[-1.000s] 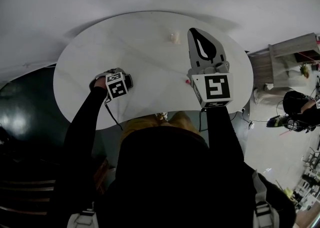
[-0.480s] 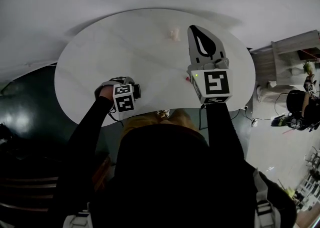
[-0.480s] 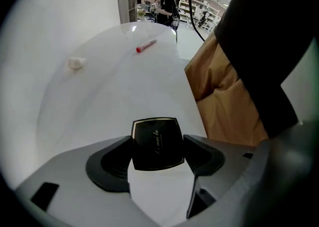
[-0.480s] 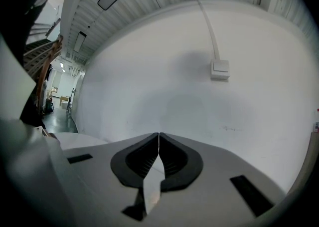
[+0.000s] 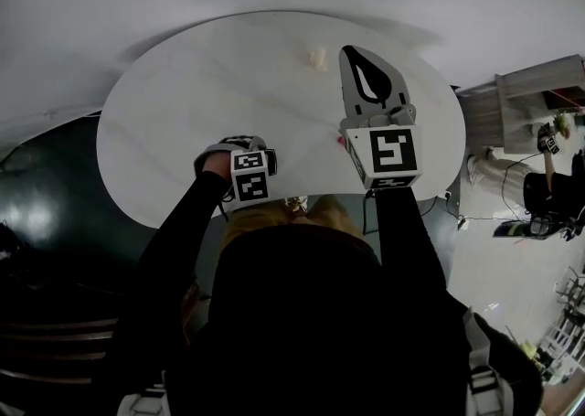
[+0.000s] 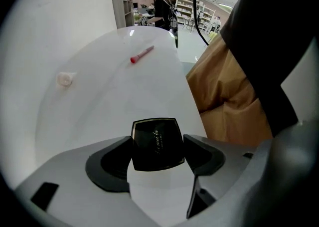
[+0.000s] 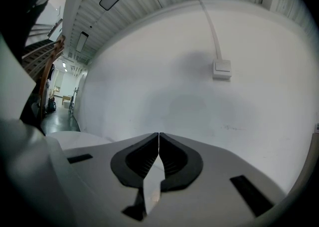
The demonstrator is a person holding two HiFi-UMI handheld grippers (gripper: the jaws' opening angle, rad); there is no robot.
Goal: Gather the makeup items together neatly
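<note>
The left claw (image 6: pixel 158 147) clamps a black compact (image 6: pixel 157 135); the right claw (image 7: pixel 158 143) is closed, empty. Next, probably carry it beside the red-tipped stick (image 6: pixel 142 54).

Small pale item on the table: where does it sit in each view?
Head view: small pale item near the far edge of the white round table.
Left gripper view: far left, beyond the black compact between the jaws.
Right gripper view: not in it; mostly wall.
Shared landmark: the white round table, in the head and left gripper views.

White wall (image 7: pixel 199 86), distant lit shelves (image 6: pixel 196 7)
</note>
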